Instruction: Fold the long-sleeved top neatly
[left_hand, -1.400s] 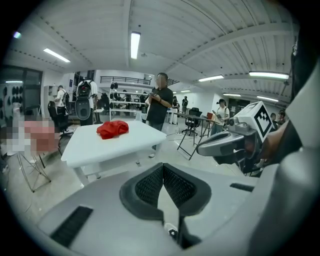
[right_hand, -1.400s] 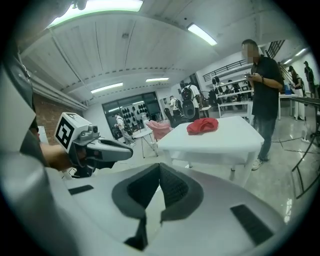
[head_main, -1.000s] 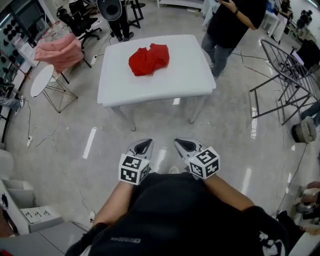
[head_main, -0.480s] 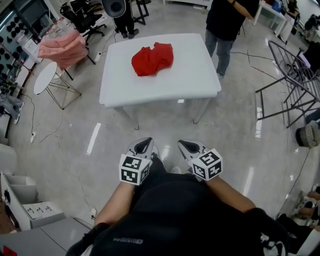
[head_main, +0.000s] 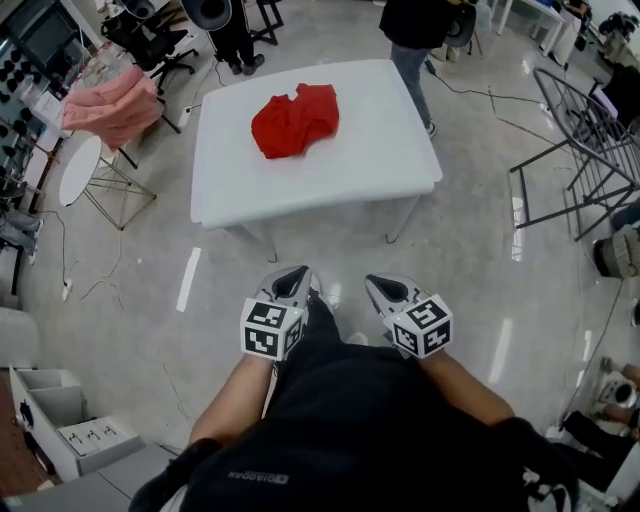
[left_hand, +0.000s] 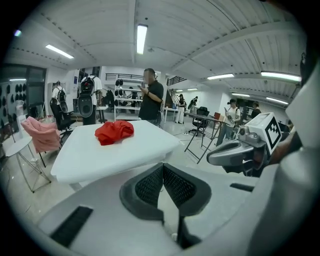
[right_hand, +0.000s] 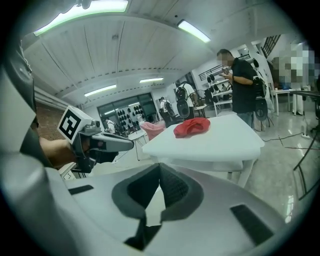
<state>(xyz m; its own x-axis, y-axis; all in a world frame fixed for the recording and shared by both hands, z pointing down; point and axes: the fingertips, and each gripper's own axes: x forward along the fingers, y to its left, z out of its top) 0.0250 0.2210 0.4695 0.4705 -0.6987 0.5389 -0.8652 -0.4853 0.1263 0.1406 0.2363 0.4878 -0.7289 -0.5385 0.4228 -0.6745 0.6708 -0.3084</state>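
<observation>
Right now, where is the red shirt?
In the head view, the red top lies crumpled on the white table, left of its middle toward the far edge, with the pink cloth off to its left.

Ahead of our left claw (head_main: 295, 272) and right claw (head_main: 380, 284) lies a plain red top (head_main: 295, 120) on a white table (head_main: 350, 165). Both claws are pale grey with black ribbed pads (left_hand: 148, 186), and each carries a cube (head_main: 268, 330) of black-and-white square markers. Far left of the left claw we see a pink cloth (head_main: 110, 105) — beneath the claws, a glossy grey floor (head_main: 480, 260).
</observation>
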